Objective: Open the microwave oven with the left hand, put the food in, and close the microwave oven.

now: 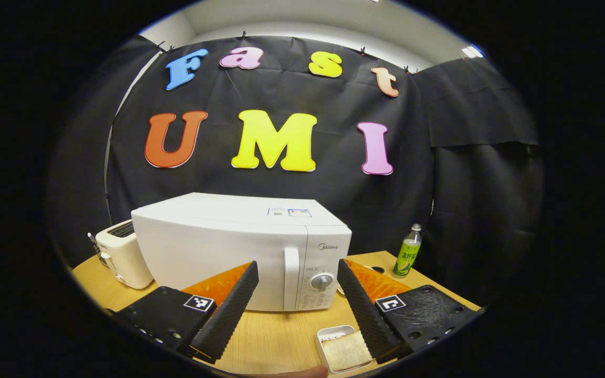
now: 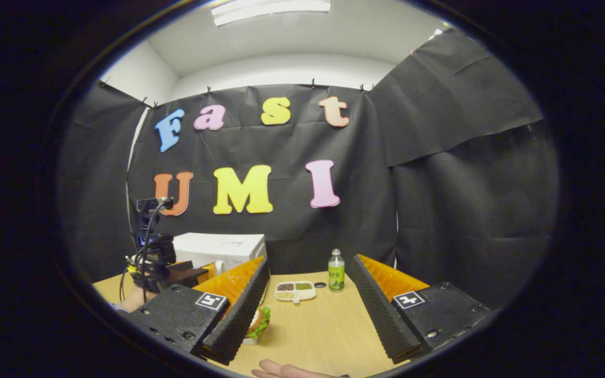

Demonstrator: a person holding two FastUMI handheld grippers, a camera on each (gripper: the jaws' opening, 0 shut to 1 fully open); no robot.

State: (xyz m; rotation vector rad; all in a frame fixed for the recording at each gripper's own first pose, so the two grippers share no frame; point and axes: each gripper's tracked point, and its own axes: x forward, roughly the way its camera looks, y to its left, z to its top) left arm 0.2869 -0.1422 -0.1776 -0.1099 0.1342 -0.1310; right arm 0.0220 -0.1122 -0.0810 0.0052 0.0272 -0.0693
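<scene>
left gripper [image 1: 296, 304] hovers spread wide facing the closed white microwave [image 1: 239, 247], right gripper [image 2: 308, 310] spread too, burger [image 2: 258, 323] beside its finger.

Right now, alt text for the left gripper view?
A closed white microwave oven sits on a wooden table, framed between the open left hand-held gripper. A toaster stands left of it, a green bottle right, a small food tray nearest.
</scene>
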